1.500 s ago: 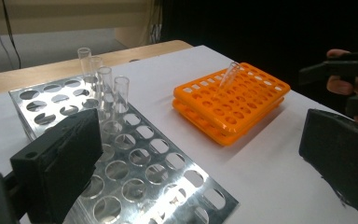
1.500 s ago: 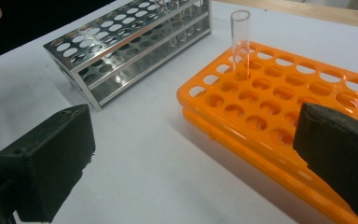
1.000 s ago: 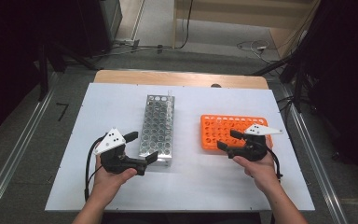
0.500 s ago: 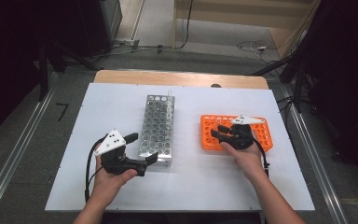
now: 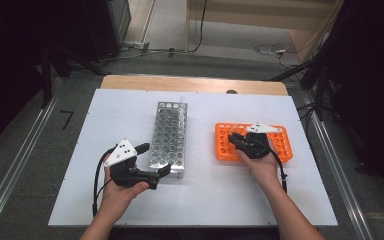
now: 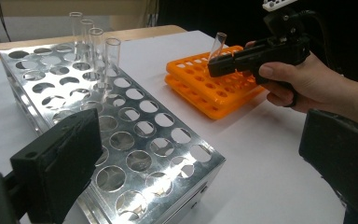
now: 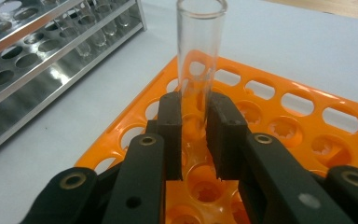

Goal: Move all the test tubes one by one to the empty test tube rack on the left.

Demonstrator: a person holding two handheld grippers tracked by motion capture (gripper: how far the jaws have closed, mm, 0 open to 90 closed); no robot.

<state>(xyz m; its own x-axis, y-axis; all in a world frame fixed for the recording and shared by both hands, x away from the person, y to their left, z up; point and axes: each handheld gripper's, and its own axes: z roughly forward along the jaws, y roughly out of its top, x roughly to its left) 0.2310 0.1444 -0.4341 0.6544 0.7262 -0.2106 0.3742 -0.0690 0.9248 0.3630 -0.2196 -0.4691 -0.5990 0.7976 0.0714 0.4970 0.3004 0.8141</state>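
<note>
My right gripper [image 7: 193,135] has just been closing and now pinches the glass tube [image 7: 199,51] standing in the orange rack [image 5: 285,150], so I can lift it. My left gripper [image 6: 191,158] gapes wide at the steel rack [image 5: 169,134]; bare table [image 5: 210,200] lies between the racks.

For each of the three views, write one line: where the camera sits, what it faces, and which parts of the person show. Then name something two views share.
High view: above the person's side, looking down on the table; both forearms, left gripper and right gripper show.
Left gripper view: rides the left gripper, faces the steel rack; the right hand shows.
Right gripper view: rides the right gripper, faces the tube that its fingers grip.
Shared: the orange rack and tube appear in both gripper views.
</note>
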